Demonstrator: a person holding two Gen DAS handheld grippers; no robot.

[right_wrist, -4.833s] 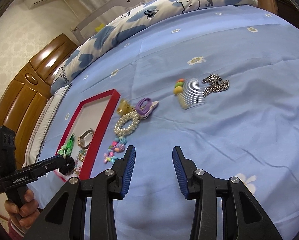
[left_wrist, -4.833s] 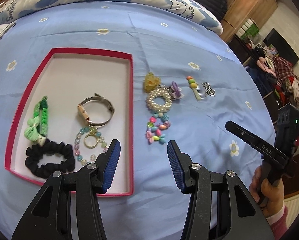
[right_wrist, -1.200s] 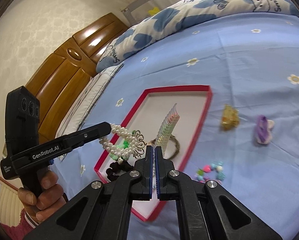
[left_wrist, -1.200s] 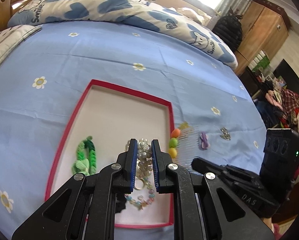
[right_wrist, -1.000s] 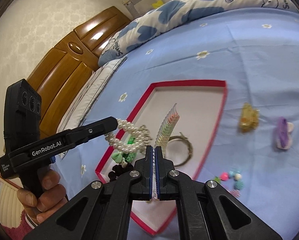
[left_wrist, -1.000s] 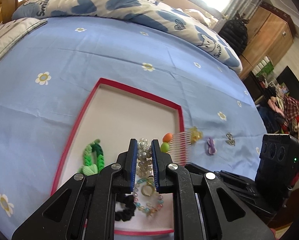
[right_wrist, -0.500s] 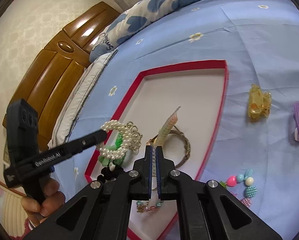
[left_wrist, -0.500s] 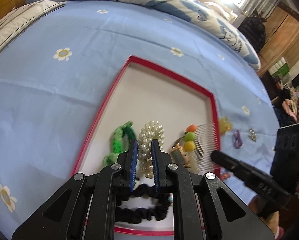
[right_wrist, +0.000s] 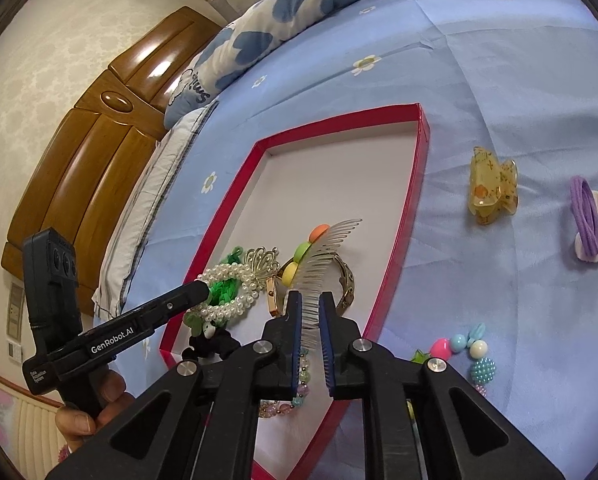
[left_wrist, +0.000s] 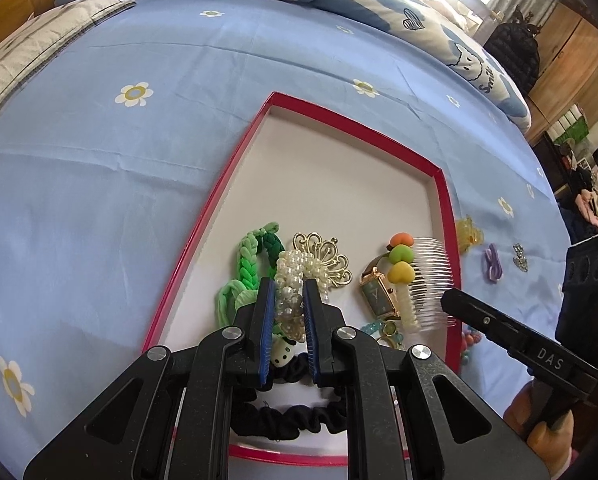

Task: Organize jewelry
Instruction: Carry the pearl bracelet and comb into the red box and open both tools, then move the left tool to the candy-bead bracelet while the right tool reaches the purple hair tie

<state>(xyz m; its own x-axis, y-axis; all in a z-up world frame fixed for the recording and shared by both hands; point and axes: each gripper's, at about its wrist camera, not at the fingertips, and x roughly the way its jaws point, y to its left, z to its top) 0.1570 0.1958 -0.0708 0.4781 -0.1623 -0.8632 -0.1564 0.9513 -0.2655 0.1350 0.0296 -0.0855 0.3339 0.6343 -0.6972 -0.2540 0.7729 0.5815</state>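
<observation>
A red-rimmed tray (left_wrist: 235, 160) (right_wrist: 415, 168) lies on the blue bedsheet. My left gripper (left_wrist: 289, 292) has its jaws parted a little around a pearl bracelet (left_wrist: 295, 268) with a gold butterfly charm, which rests in the tray on a green braided band (left_wrist: 251, 260). My right gripper (right_wrist: 310, 305) has its jaws slightly apart around a clear hair comb (right_wrist: 327, 248) (left_wrist: 429, 276) with orange, green and yellow hearts, lying over a gold watch (left_wrist: 377, 292). A black scrunchie (left_wrist: 291, 416) and a bead bracelet (right_wrist: 303, 376) lie in the tray too.
On the sheet right of the tray lie a yellow claw clip (right_wrist: 493, 190), a purple hair tie (right_wrist: 587, 220), a pastel bead bracelet (right_wrist: 471, 352) and a silver chain (left_wrist: 519, 257). A quilt and pillow lie at the far side, a wooden headboard (right_wrist: 91, 160) to the left.
Both grippers have lowered into the tray. The pearl bracelet and the comb now rest on the tray's contents, and both pairs of jaws have parted slightly.
</observation>
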